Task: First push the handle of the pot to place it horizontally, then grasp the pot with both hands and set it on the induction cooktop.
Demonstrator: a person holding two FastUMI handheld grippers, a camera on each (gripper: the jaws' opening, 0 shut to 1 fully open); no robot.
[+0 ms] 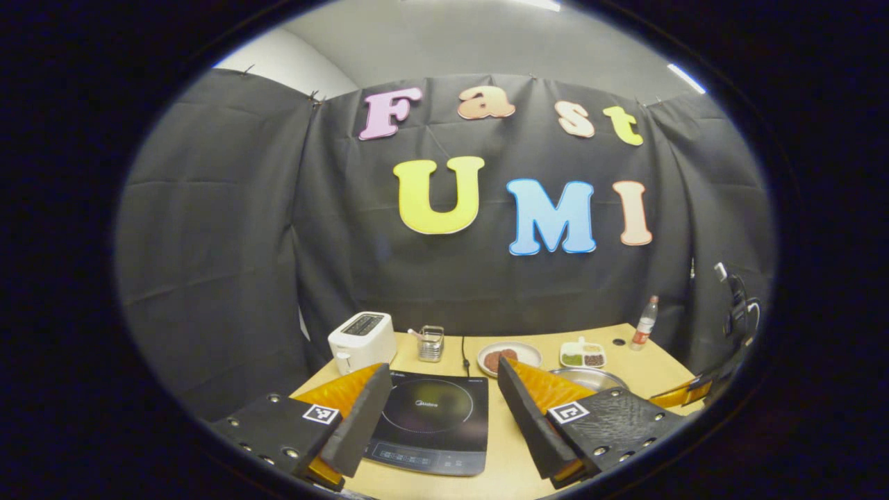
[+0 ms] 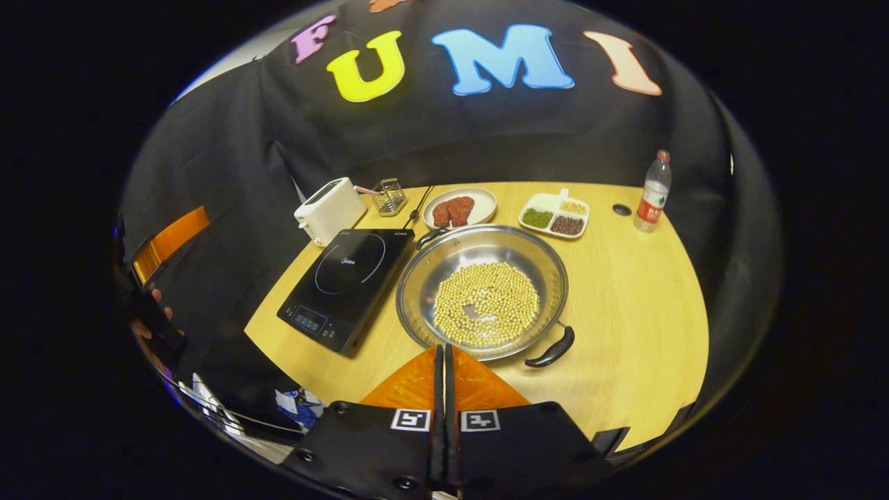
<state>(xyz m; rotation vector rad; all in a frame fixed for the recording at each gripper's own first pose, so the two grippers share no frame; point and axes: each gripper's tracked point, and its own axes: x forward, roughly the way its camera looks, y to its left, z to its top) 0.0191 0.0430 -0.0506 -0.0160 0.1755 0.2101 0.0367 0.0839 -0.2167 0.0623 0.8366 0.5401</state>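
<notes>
right gripper (image 2: 444, 361): fingers pressed together, empty, just short of pot (image 2: 482, 290) rim | left gripper (image 1: 437, 410): spread wide, raised | step: handle-push not begun | near handle (image 2: 552, 348) skewed | next: nudge it level | induction cooktop (image 2: 347, 281) touches pot's left

The left gripper (image 1: 439, 403) is held level and low, its two fingers spread wide apart with nothing between them. The right gripper (image 2: 444, 375) is raised and tilted downward, its fingers pressed together with only a thin seam between them. At the far left edge of the right gripper view, a hand (image 2: 156, 316) grips the left gripper.
</notes>
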